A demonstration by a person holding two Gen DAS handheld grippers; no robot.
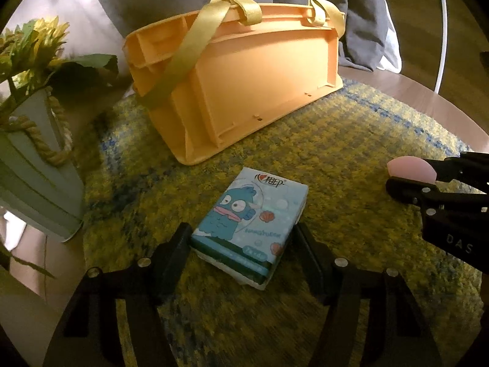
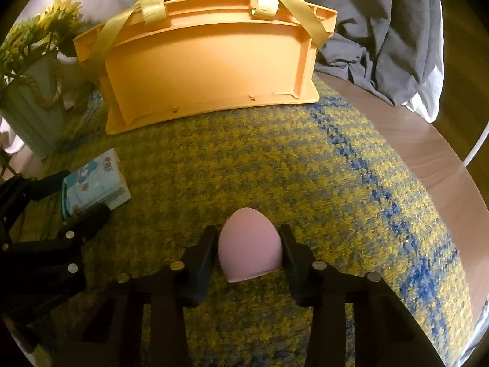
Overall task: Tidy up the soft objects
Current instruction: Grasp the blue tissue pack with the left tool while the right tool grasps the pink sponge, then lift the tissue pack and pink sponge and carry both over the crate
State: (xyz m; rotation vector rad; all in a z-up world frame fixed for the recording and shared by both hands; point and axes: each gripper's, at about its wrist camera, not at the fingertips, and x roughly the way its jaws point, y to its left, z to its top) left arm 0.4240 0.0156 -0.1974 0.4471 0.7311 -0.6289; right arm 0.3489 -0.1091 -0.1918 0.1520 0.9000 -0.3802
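Two grippers, both loaded or nearly. Right gripper point(image 2: 250, 246) clamps pink sponge point(image 2: 249, 247), above the mat point(image 2: 305, 168). Left gripper point(image 1: 241, 244) straddles tissue pack point(image 1: 249, 224) lying on mat, jaws at its sides, contact unclear. Orange basket point(image 1: 244, 70) lies straight ahead of both, long axis crosswise. Right view alone shows the sponge's egg shape; left view shows the pack's print.

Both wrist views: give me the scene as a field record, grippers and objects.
left hand-held gripper: fingers either side of the tissue pack, contact not clear
right hand-held gripper: shut on pink sponge
bin: orange basket with yellow straps, at far end of mat
surface: yellow-blue mat on wooden table
other: sunflower pot left of the basket; grey cloth behind it
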